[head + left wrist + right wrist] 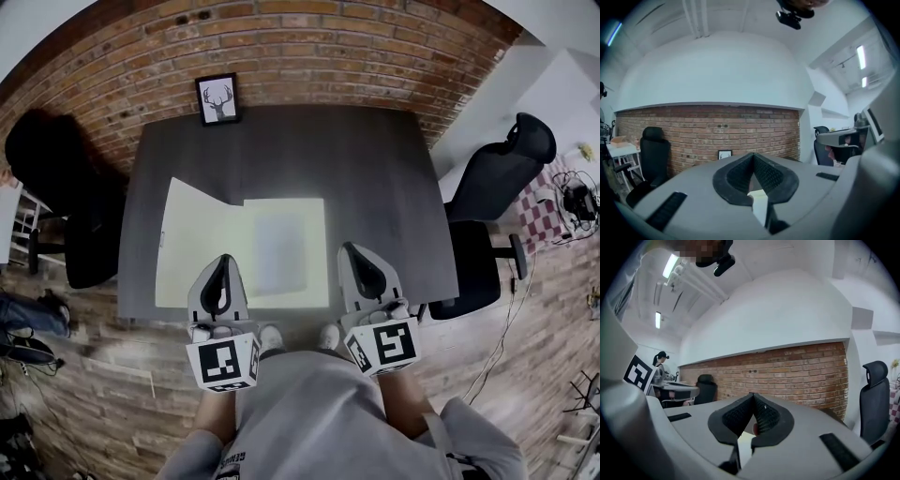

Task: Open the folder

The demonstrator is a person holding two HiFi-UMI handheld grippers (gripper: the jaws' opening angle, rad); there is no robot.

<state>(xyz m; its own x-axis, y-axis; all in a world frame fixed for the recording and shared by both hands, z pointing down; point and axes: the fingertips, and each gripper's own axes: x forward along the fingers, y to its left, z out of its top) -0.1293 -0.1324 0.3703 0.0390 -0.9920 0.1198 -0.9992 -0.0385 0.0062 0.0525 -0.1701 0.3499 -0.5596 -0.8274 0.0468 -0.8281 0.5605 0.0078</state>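
The pale yellow folder (pixel 192 246) lies open and flat on the dark table (pixel 281 150), its left flap spread out and a white sheet (pixel 281 248) on its right half. My left gripper (pixel 222 259) hangs over the folder's near edge, shut with nothing in it. My right gripper (pixel 350 247) is just right of the folder, over the table's front edge, also shut and empty. In the left gripper view the jaws (pixel 753 154) meet at their tips and point level at the brick wall. The right gripper view shows its jaws (pixel 752 394) closed the same way.
A framed deer picture (pixel 217 98) leans against the brick wall (pixel 309 47) at the table's far edge. One black office chair (pixel 56 178) stands to the left and another (pixel 497 187) to the right. Cables lie on the wooden floor (pixel 525 309) at right.
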